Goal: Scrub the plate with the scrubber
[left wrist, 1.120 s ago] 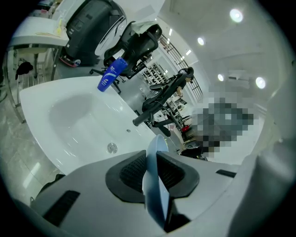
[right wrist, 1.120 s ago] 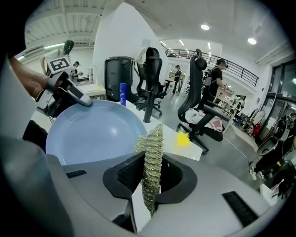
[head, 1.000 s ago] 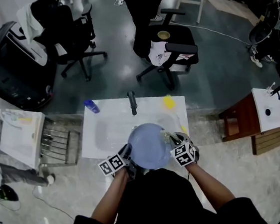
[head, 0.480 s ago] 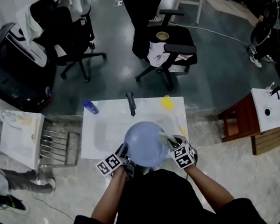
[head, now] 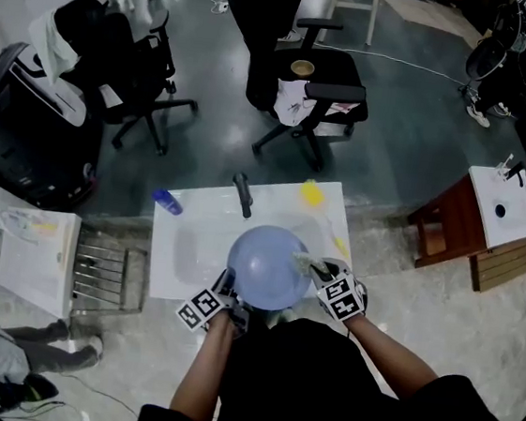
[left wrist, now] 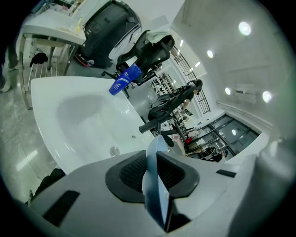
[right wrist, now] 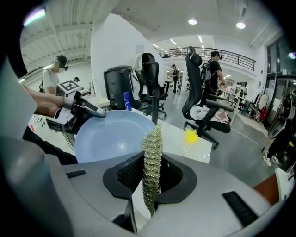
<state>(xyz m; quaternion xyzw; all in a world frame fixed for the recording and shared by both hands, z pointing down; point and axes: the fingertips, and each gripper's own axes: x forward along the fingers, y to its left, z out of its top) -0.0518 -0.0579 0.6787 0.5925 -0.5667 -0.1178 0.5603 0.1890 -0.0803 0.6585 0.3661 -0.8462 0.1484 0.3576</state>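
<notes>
Plate (head: 268,267), pale blue and round, is counted once. It is held tilted above the white tabletop (head: 196,221), over the right part of the basin sunk into that surface. Its near-left rim is clamped by the left tool (head: 232,298); in the left gripper view the thin edge is seen pinched between the dark pads. One metallic scrubber (head: 303,259) is gripped in the closed jaws of the right tool (head: 317,275) and is set at the plate's right rim. Whether the two touch cannot be told.

On the tabletop, one dark faucet (head: 243,194) is seen at the far edge, one blue bottle (head: 167,201) at the far-left corner and one yellow object (head: 312,193) at the far-right corner. A metal rack (head: 105,272) is placed just beside the tabletop on the left.

A pale, stone-like floor (head: 390,257) is seen around the tabletop, and a dark glossy floor (head: 214,143) beyond it. Two black office chairs are counted there, one (head: 320,84) straight ahead and one (head: 119,66) to the left. One small wooden stand (head: 450,221) with a white top is seen at the right.
</notes>
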